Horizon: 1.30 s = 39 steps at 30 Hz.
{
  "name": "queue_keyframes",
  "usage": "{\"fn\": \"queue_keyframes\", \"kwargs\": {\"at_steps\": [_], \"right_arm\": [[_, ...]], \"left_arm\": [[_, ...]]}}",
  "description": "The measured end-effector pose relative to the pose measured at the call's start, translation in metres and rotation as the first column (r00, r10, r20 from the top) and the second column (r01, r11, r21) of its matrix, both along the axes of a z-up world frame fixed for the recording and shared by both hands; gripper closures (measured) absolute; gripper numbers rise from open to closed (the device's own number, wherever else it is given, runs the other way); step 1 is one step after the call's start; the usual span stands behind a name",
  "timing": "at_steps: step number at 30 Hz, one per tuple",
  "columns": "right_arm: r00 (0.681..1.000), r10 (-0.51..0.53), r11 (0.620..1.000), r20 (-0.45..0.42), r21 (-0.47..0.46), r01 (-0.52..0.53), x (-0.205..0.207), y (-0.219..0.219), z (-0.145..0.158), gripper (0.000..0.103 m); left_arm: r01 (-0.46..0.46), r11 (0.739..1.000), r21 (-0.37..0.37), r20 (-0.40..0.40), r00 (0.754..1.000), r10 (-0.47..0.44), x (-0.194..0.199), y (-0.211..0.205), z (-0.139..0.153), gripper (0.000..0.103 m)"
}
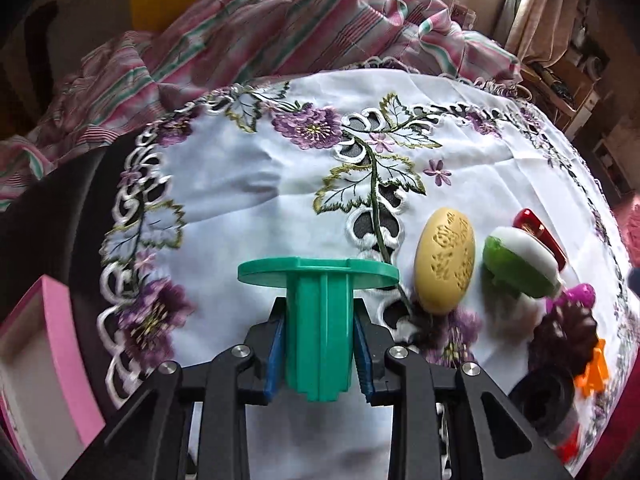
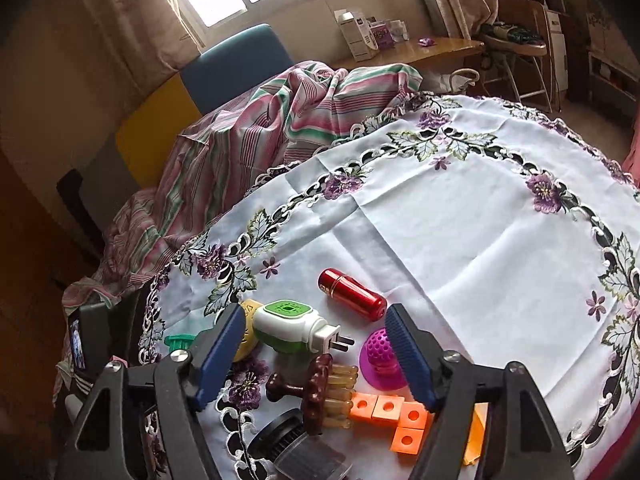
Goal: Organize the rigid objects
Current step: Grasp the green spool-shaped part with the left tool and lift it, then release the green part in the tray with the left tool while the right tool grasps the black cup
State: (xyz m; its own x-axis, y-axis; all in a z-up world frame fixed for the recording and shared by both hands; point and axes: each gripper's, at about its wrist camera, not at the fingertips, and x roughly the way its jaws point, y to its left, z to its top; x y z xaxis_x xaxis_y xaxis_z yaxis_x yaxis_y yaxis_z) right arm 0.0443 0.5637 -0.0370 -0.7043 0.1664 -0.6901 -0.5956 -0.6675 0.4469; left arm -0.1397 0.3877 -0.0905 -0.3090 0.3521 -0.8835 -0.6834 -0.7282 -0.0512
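Note:
My left gripper (image 1: 319, 344) is shut on a green plastic spool (image 1: 320, 320), held just above the embroidered tablecloth (image 1: 260, 200); the spool also shows in the right wrist view (image 2: 178, 342). To its right lie a yellow soap bar (image 1: 444, 260), a green-and-white plug-in device (image 1: 520, 268), a red cylinder (image 1: 540, 232), a purple toy (image 1: 580, 294) and a brown massage brush (image 1: 564, 336). My right gripper (image 2: 316, 356) is open above the cluster: plug-in device (image 2: 292, 326), red cylinder (image 2: 352, 294), purple toy (image 2: 380, 356), brush (image 2: 320, 388), orange blocks (image 2: 388, 412).
A pink open box (image 1: 44, 360) sits at the table's left edge. A black-lidded clear jar (image 2: 296, 448) lies near the front. A striped cloth (image 1: 260, 32) is heaped at the back of the table, with chairs (image 2: 236, 64) behind it.

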Motion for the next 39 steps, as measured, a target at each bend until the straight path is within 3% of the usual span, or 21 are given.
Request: {"fn": "queue_keyframes", "kwargs": {"at_steps": [3, 6, 14, 23, 28, 31, 39], "right_arm": [[0.999, 0.034, 0.999, 0.005, -0.039, -0.034, -0.004, -0.001, -0.005, 0.048], [0.993, 0.118, 0.989, -0.005, -0.090, -0.118, -0.013, -0.010, -0.010, 0.053], [0.944, 0.324, 0.946, 0.063, -0.010, -0.324, -0.032, -0.053, -0.008, 0.053], [0.878, 0.453, 0.887, 0.153, 0.019, -0.461, -0.029, -0.086, 0.002, 0.054], [0.826, 0.465, 0.864, 0.319, 0.042, -0.502, -0.024, -0.098, -0.007, 0.054], [0.798, 0.415, 0.873, 0.436, 0.058, -0.485, -0.029, -0.095, -0.021, 0.052], [0.771, 0.404, 0.866, 0.492, 0.065, -0.495, -0.044, -0.096, -0.043, 0.058]], "left_arm": [[-0.016, 0.999, 0.029, -0.008, 1.000, 0.017, 0.010, -0.023, 0.014, 0.073], [-0.028, 0.998, 0.063, -0.020, 0.999, 0.029, 0.020, -0.040, 0.030, 0.073], [-0.093, 0.989, 0.118, -0.054, 0.994, 0.100, 0.033, -0.117, 0.063, 0.073], [-0.271, 0.956, 0.111, -0.062, 0.958, 0.279, 0.014, -0.223, 0.061, 0.073], [-0.324, 0.942, 0.089, -0.027, 0.944, 0.328, -0.002, -0.266, 0.041, 0.073], [-0.351, 0.933, 0.082, 0.012, 0.936, 0.351, -0.012, -0.283, 0.029, 0.073], [-0.414, 0.900, 0.137, 0.130, 0.908, 0.398, -0.035, -0.321, 0.019, 0.073]]}}
